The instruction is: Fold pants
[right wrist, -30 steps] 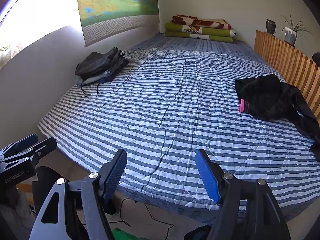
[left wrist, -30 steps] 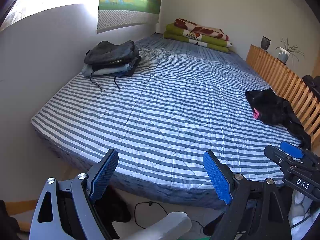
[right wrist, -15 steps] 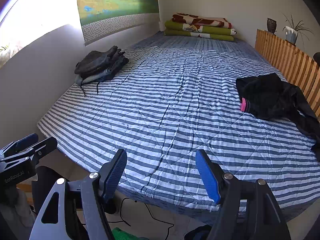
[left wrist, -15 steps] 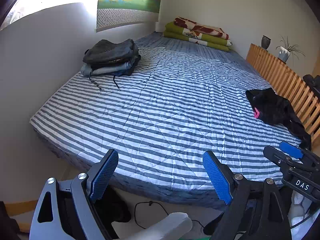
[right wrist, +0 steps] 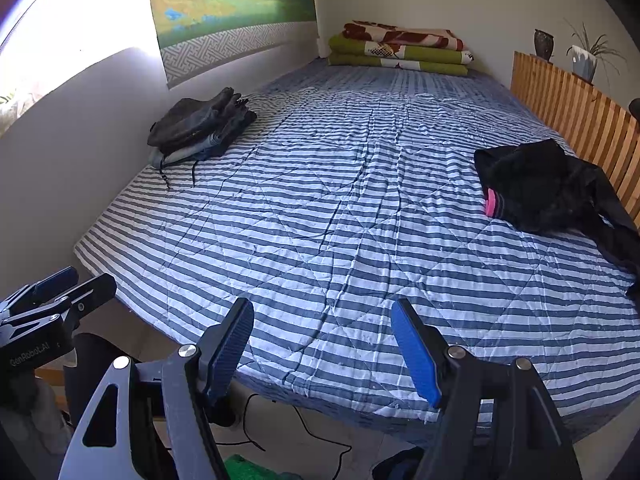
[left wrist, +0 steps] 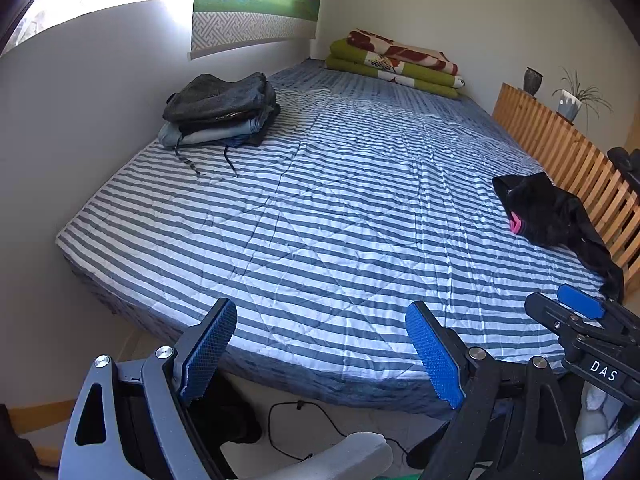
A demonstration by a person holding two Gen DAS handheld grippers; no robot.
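Observation:
Crumpled black pants [left wrist: 554,216] [right wrist: 548,188] with a pink band lie unfolded at the right edge of the striped bed [left wrist: 320,208] [right wrist: 340,208], beside the wooden slats. A stack of folded pants [left wrist: 220,112] [right wrist: 200,128] rests at the far left by the wall. My left gripper [left wrist: 320,344] hovers open over the bed's near edge, nothing between its blue pads. My right gripper [right wrist: 322,344] is open too, empty, at the same near edge. Each gripper shows at the side of the other's view.
Folded green and red blankets [left wrist: 396,62] [right wrist: 400,48] lie at the head of the bed. A slatted wooden rail [left wrist: 560,148] [right wrist: 568,100] runs along the right side, with a vase and plant [right wrist: 584,56] on it. A cable [left wrist: 304,420] trails on the floor below.
Both views have edged slightly toward the bed; the grippers stay open and empty. Nothing on the bed has moved.

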